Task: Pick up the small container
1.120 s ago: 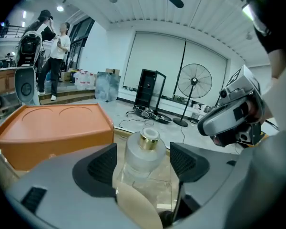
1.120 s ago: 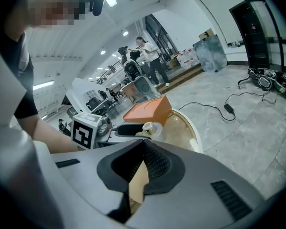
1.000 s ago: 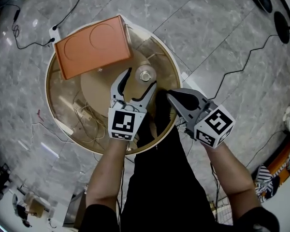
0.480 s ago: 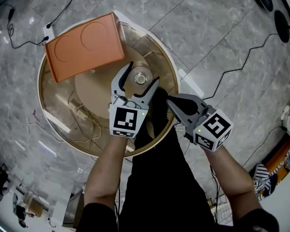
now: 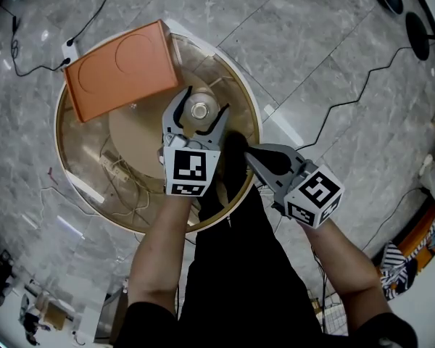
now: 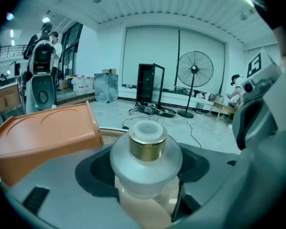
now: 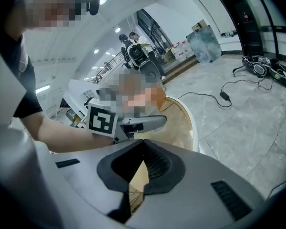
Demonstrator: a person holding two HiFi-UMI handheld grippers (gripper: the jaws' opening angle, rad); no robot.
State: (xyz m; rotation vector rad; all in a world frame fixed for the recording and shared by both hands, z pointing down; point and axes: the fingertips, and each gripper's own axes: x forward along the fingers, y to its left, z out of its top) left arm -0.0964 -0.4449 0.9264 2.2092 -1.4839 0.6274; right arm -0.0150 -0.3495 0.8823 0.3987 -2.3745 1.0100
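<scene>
Head view, counter: below you a round wooden counter with a pale rim [image 5: 57, 125] stands on a grey marble floor [image 5: 312, 42]. Thin pale cables [image 5: 123, 169] show at its near-left part.
Head view, box: a flat orange plastic box with a circle pressed into its top [image 5: 119, 67] lies at the counter's far-left edge, one corner out past the rim.
Head view, container: the small frosted-white round container with a gold collar [image 5: 200, 110] stands upright near the counter's middle, close to the box's near-right corner.
Head view, left tongs: your left tongs [image 5: 205, 101] are spread, with one jaw on each side of the container.
Head view, right tongs: your right tongs [image 5: 255, 153] hang over the counter's near-right rim, apart from the container.
Left gripper view, container: it fills the centre, upright between your two grey jaws. Dark pad surface shows on both sides of its shoulder, so these tongs are released around it and not clamped.
Left gripper view, box: it lies to the left, beyond the left jaw.
Left gripper view, room: a black standing fan [image 6: 194, 70] is far behind.
Right gripper view, right tongs: they are clenched, the tips meet and nothing is between them.
Right gripper view, left arm: your left forearm [image 7: 62, 137] and its black-and-white marker cube [image 7: 102, 121] cross ahead.
</scene>
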